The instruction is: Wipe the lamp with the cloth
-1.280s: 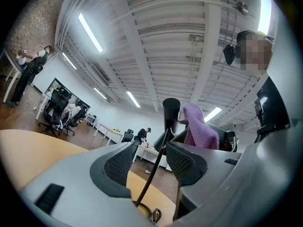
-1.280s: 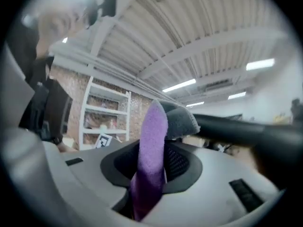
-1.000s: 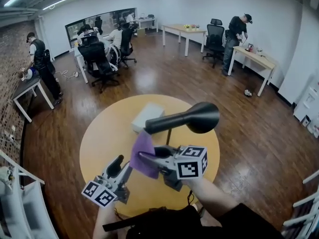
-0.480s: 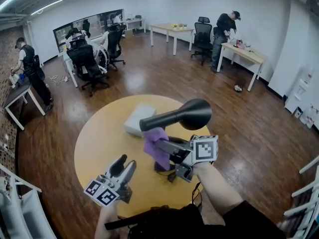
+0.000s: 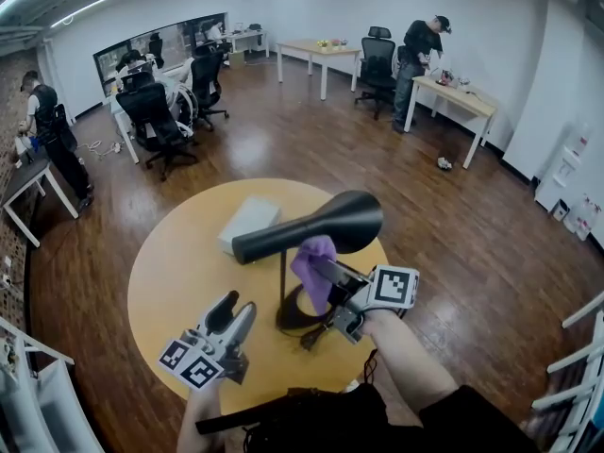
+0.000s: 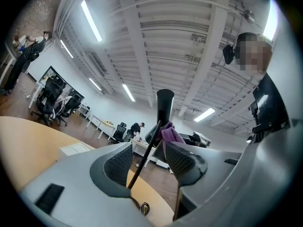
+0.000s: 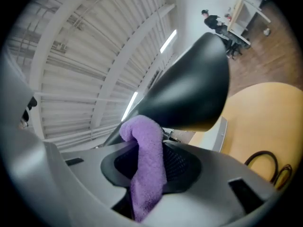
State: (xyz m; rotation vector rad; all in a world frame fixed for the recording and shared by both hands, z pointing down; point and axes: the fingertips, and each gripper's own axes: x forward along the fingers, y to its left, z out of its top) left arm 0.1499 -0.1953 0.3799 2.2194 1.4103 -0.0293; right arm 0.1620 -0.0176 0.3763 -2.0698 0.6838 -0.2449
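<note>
Clamping a purple cloth [image 5: 312, 281], the right gripper [image 5: 319, 264] has its jaws closed on the fabric, which hangs folded between the pads. The top of the cloth sits right under the wide end of the black lamp [image 5: 321, 223] shade and looks to be touching it. The lamp stands on its round base near the right part of the table's near edge, with a dark cable [image 5: 316, 335] looped beside the base. The left gripper [image 5: 236, 311] hovers over the near edge of the round yellow table [image 5: 175, 262], jaws apart and gripping nothing. A white box [image 5: 248, 223] lies toward the table's far edge. Around it are a dark wooden floor, desks, black office chairs [image 5: 151, 111], and a person [image 5: 420, 45] at a far desk.
</note>
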